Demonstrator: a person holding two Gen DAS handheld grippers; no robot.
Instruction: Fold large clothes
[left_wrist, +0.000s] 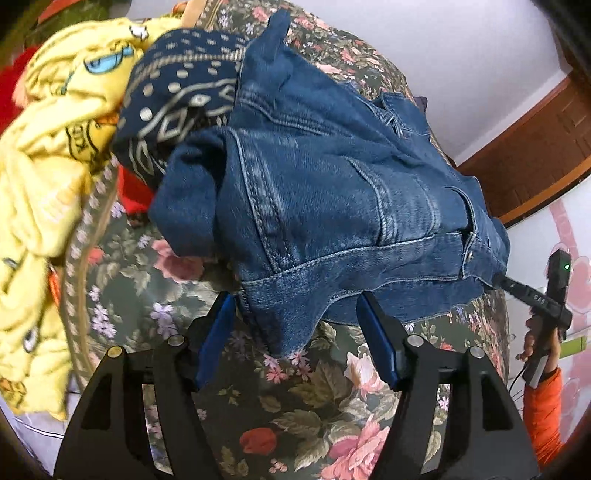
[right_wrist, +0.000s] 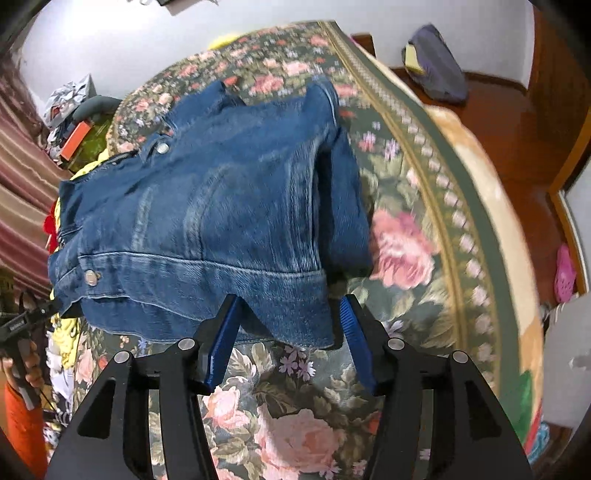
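Both claws (left_wrist: 295, 332) (right_wrist: 288, 338) straddle denim jacket (left_wrist: 332, 192) hem.

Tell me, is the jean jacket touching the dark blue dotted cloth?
Touching. In the left wrist view the denim jacket lies against and partly over the navy patterned cloth, with no floral blanket showing between them.

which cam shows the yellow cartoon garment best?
Left wrist. The yellow garment fills the left of the frame, cartoon prints visible, beside the denim jacket. Right wrist shows only yellow slivers past the jacket's left edge.
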